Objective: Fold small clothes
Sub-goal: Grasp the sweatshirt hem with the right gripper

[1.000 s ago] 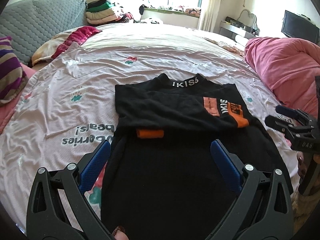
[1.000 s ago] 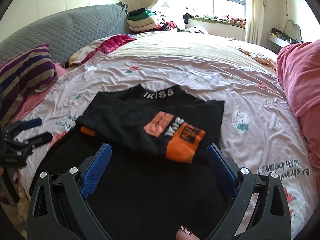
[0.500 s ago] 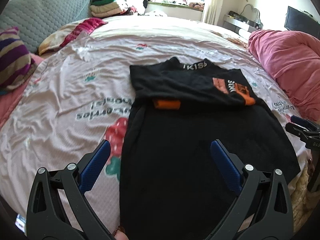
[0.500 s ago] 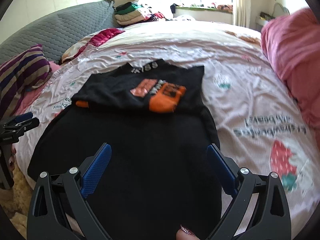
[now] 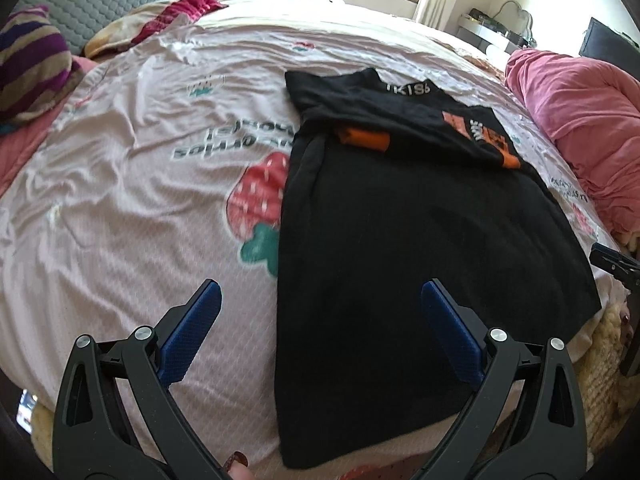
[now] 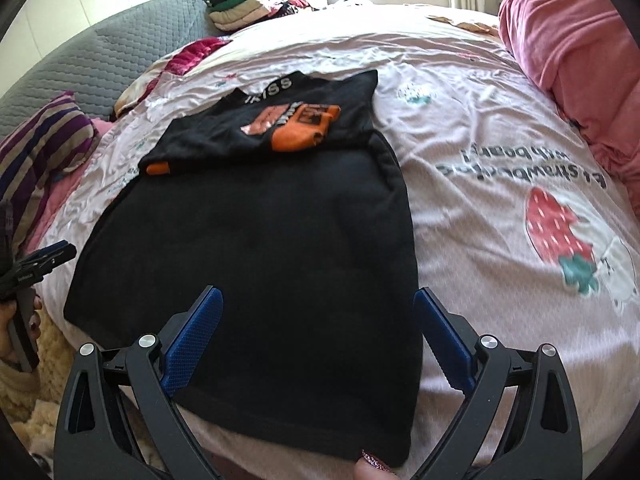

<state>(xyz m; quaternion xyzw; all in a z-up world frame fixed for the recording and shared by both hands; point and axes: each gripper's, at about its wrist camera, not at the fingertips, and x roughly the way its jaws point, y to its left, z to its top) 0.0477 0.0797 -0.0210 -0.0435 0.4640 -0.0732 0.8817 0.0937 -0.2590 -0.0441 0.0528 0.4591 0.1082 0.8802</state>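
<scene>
Here, black shirt (image 5: 420, 240) hem at bed (image 5: 120, 200) edge.

Black gripper (image 5: 320, 320) frames, blue ribbed jaws, silver screws

Left claw (image 5: 320, 320) spread wide above black shirt (image 5: 420, 240), apparently not touching

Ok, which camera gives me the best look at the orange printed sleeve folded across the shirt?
The right wrist view. There the orange printed sleeve lies near the middle of the picture, cuff and print both facing the camera. The left wrist view shows the same sleeve further off to the right, seen at a slant, its print squeezed and harder to read.
</scene>
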